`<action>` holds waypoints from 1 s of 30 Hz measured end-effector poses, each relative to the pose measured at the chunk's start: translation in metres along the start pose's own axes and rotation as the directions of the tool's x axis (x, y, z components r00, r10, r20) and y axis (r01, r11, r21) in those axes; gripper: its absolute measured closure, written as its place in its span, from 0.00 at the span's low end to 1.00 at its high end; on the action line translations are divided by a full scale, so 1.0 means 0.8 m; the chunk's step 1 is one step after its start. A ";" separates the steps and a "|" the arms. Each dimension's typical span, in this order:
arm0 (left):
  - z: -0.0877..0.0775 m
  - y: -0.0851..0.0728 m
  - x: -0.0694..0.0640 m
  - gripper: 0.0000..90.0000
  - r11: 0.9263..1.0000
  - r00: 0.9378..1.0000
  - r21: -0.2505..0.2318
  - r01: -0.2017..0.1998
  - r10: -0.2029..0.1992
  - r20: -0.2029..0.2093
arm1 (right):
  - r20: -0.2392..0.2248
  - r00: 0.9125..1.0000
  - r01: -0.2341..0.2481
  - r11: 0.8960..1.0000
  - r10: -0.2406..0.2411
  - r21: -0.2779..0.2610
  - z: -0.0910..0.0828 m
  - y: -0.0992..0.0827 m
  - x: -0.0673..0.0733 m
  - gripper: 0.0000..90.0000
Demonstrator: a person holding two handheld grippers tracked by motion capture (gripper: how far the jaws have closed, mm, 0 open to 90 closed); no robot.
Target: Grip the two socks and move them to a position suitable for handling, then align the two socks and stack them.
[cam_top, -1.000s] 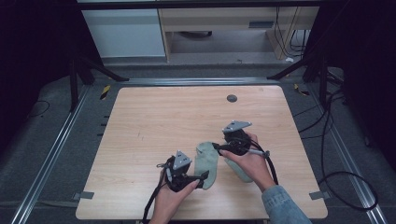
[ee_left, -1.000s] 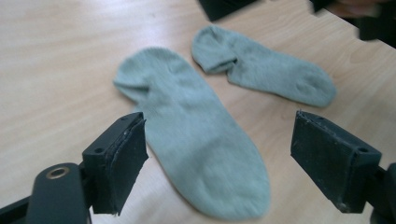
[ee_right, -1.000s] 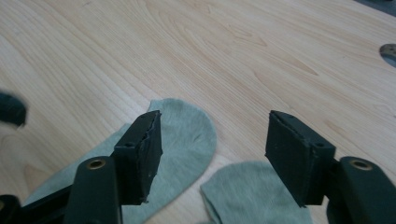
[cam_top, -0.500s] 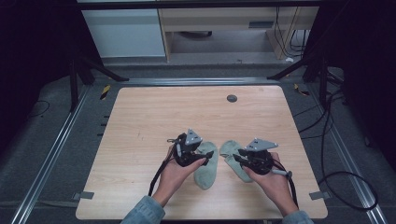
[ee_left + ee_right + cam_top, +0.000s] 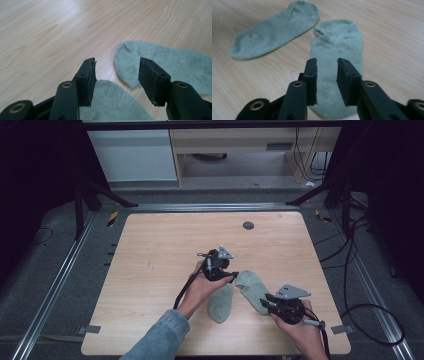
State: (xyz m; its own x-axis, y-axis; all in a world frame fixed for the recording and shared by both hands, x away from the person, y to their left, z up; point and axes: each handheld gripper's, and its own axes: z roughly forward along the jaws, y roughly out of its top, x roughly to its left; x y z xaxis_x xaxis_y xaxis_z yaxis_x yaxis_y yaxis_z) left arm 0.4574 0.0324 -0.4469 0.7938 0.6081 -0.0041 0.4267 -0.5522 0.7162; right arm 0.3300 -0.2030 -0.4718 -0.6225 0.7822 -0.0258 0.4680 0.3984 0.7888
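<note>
Both grippers hang low over two pale green socks on the wooden table (image 5: 150, 250). From the high view's left, the left gripper (image 5: 231, 278), held in a hand (image 5: 202, 287) whose denim sleeve (image 5: 160, 340) comes up slantwise from the bottom edge, points rightward at the spot where the two socks nearly meet. Its jaws have just been closing and now stand half apart, nothing pinched between them; its own view shows them above the tip of the left sock (image 5: 221, 301), with the rounded end of the right sock (image 5: 170, 63) just beyond.

Farther right, the right gripper (image 5: 265, 302) sits in a hand (image 5: 302, 330) near the table's front edge, pointing left onto the lower end of the right sock. Its jaws stand narrow but apart, with a gap between the pads; whether they touch the cloth I cannot tell. That gripper's view shows both socks lying flat, close together yet apart.
</note>
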 end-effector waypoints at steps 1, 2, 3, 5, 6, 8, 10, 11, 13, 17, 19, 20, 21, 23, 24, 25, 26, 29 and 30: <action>0.000 0.000 0.000 0.52 1.000 1.000 0.000 0.000 0.000 0.000 | 0.000 1.000 0.000 1.000 0.000 0.000 0.000 0.000 0.000 0.76; 0.005 0.001 0.000 0.52 1.000 1.000 0.003 0.002 -0.002 0.005 | 0.009 1.000 0.000 1.000 0.000 0.011 -0.002 -0.007 0.001 0.75; 0.010 0.002 0.001 0.53 1.000 1.000 0.008 0.009 -0.009 0.014 | 0.008 1.000 -0.003 1.000 0.003 0.012 -0.002 -0.011 0.001 0.74; 0.028 0.003 0.001 0.52 0.999 0.999 0.044 0.016 -0.018 0.036 | 0.014 1.000 0.000 1.000 0.000 0.018 -0.004 -0.018 0.002 0.73; 0.033 0.004 0.000 0.52 0.998 0.999 0.055 0.007 -0.009 0.035 | 0.017 1.000 0.002 1.000 -0.002 0.022 -0.004 -0.021 0.003 0.73; 0.043 0.006 -0.002 0.52 0.997 1.000 0.074 -0.008 0.006 0.027 | 0.022 1.000 0.008 1.000 -0.008 0.021 -0.006 -0.026 0.003 0.74; 0.049 0.008 -0.002 0.53 0.997 1.000 0.077 -0.003 0.001 0.025 | 0.024 1.000 0.006 1.000 -0.006 0.021 -0.007 -0.031 0.003 0.76; 0.052 0.009 -0.002 0.53 0.997 1.000 0.075 0.003 -0.005 0.028 | 0.027 1.000 0.008 1.000 -0.008 0.021 -0.007 -0.033 0.003 0.77; 0.057 0.010 -0.001 0.55 0.997 1.000 0.080 0.006 -0.008 0.020 | 0.033 0.999 0.016 1.000 -0.016 0.023 -0.009 -0.036 0.002 0.79; 0.065 0.009 0.001 0.55 0.995 1.000 0.094 0.016 -0.017 0.008 | 0.043 0.999 0.012 0.999 -0.013 0.031 -0.012 -0.045 0.001 0.78; 0.068 0.007 0.003 0.56 0.995 1.000 0.098 0.021 -0.022 0.001 | 0.045 0.999 0.006 0.999 -0.008 0.035 -0.011 -0.050 0.000 0.75; 0.070 0.007 0.004 0.56 0.995 1.000 0.100 0.024 -0.025 0.004 | 0.046 0.999 0.011 0.999 -0.013 0.041 -0.010 -0.052 0.001 0.72; 0.071 0.006 0.005 0.56 0.994 1.000 0.102 0.028 -0.028 0.002 | 0.047 0.999 0.014 0.999 -0.016 0.041 -0.009 -0.053 0.002 0.69; 0.073 0.005 0.006 0.56 0.994 1.000 0.104 0.030 -0.030 0.000 | 0.047 0.999 0.013 0.999 -0.015 0.041 -0.007 -0.054 0.003 0.65; 0.073 0.005 0.006 0.56 0.994 1.000 0.105 0.028 -0.028 0.002 | 0.048 0.999 0.015 0.999 -0.017 0.041 -0.006 -0.054 0.003 0.64; 0.075 0.004 0.005 0.56 0.994 1.000 0.106 0.023 -0.023 0.002 | 0.049 0.999 0.020 0.999 -0.022 0.041 -0.005 -0.054 0.003 0.63; 0.076 0.004 0.005 0.56 0.994 1.000 0.112 0.017 -0.017 0.002 | 0.054 0.998 0.025 0.999 -0.027 0.039 -0.004 -0.053 0.003 0.62; 0.079 0.003 0.006 0.55 0.993 1.000 0.120 0.021 -0.021 -0.001 | 0.050 0.998 0.022 0.999 -0.024 0.037 -0.001 -0.049 0.001 0.59; 0.080 0.003 0.006 0.55 0.993 1.000 0.113 0.025 -0.024 -0.003 | 0.048 0.999 0.024 0.999 -0.026 0.038 0.000 -0.048 0.000 0.58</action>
State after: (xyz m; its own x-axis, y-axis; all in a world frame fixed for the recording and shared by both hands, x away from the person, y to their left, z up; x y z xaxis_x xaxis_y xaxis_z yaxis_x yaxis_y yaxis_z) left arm 0.4896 -0.0024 -0.4899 0.7819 0.6231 -0.0196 0.4924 -0.5981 0.6323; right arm 0.3115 -0.2184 -0.5023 -0.6036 0.7937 -0.0754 0.4766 0.4350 0.7639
